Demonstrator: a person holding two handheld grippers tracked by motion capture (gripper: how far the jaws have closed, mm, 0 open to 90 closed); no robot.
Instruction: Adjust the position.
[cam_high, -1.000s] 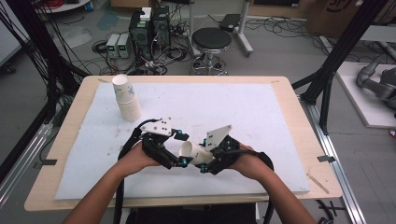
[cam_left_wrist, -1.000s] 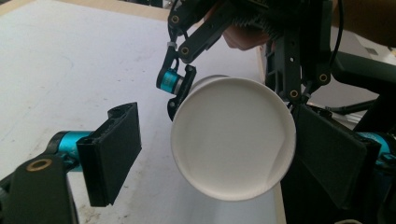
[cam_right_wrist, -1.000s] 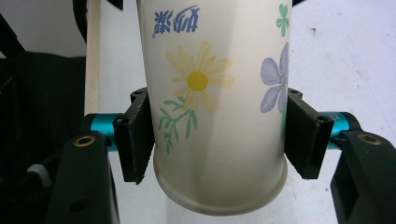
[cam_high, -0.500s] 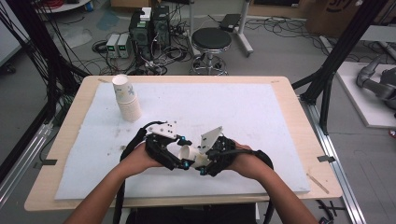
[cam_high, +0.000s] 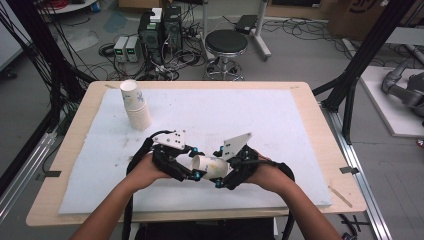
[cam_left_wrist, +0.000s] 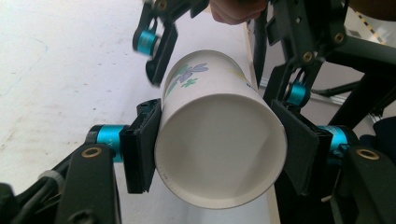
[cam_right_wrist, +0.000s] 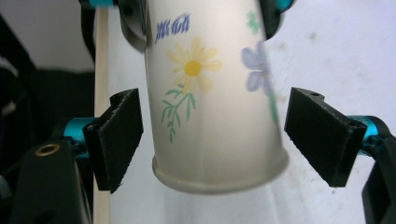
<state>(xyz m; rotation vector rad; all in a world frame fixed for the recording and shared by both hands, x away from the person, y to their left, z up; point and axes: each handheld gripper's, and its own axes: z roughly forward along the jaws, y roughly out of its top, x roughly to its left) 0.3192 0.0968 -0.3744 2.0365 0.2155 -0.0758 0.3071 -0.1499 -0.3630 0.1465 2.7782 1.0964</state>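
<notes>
A flowered paper cup (cam_high: 212, 167) lies on its side in the air between my two grippers, over the near middle of the white mat (cam_high: 250, 115). My left gripper (cam_high: 197, 163) is shut on the cup (cam_left_wrist: 219, 140) at its open rim, with both pads (cam_left_wrist: 140, 144) pressed against the wall. My right gripper (cam_high: 222, 170) is open around the cup's base end (cam_right_wrist: 210, 116). Its pads (cam_right_wrist: 116, 137) stand clear of the cup on either side with a gap showing.
A stack of matching paper cups (cam_high: 135, 105) stands at the back left of the mat. The wooden table edge (cam_high: 200, 217) runs just under the person's hands. A stool (cam_high: 226, 45) and electronics sit on the floor beyond the table.
The two grippers have drawn together. The right gripper's jaws now flank the base of the cup that the left gripper holds.
</notes>
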